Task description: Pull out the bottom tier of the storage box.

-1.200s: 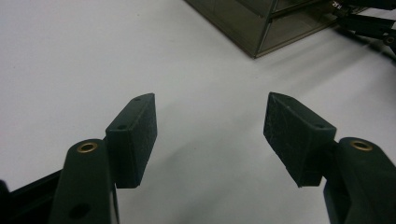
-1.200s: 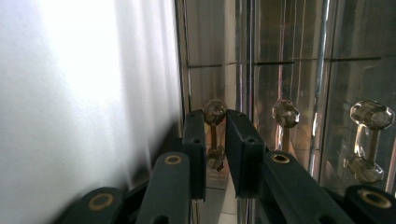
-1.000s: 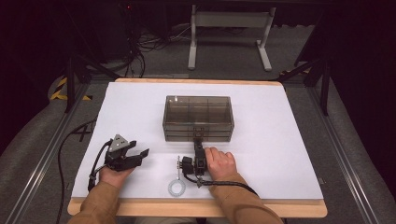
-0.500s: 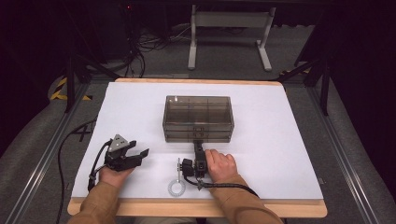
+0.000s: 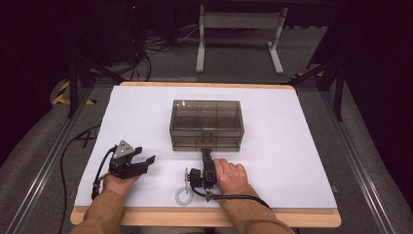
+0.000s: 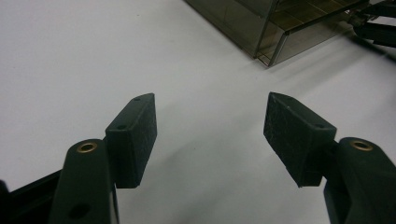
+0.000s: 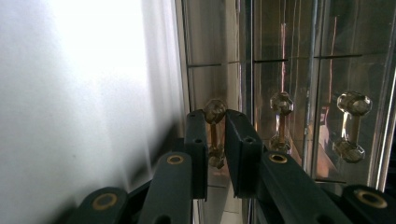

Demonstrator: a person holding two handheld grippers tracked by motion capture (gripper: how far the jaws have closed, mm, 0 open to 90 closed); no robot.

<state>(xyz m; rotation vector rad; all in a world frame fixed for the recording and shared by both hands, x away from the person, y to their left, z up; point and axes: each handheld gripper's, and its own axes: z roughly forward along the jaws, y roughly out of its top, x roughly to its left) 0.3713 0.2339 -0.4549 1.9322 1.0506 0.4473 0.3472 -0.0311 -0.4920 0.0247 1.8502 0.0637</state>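
Right gripper (image 5: 207, 155): lies near the middle of the tabletop's near edge, pointing away from the person at the front of the drawer box; its jaws are nearly together, clamped on the drawer handle (image 7: 214, 133).
Drawer handle: a clear, knobbed bar on the bottom drawer front, seen between the black pads in the right gripper view; two more such handles (image 7: 280, 122) sit beside it on the other drawers.
Drawer box (image 5: 206, 124): smoky transparent plastic, at the middle of the white tabletop (image 5: 302, 146).
Left gripper (image 5: 142, 161): near the tabletop's near left corner, well apart from the box, jaws spread wide with bare white surface between them.
Ring (image 5: 183, 196): small white ring by the near edge, just left of the right hand (image 5: 229, 176).
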